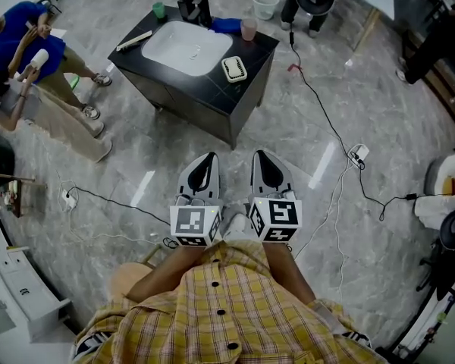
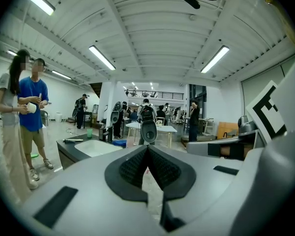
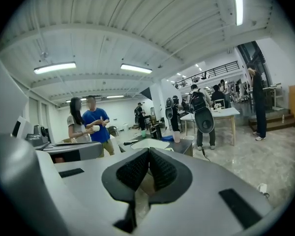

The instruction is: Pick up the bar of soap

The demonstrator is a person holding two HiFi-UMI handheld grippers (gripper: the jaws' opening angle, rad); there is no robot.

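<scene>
Soap lies in a dish on a black counter, well ahead of both grippers, roughly in line with the gap between them. A white basin sits just left of it. Left gripper: jaws pressed together, nothing between them. Right gripper, just beside it: jaws together too, empty. Both point toward the counter.

Yellow plaid shirt, dark buttons, at six o'clock; grey left gripper and right gripper, ribbed black pads, black-and-white marker cubes.
</scene>
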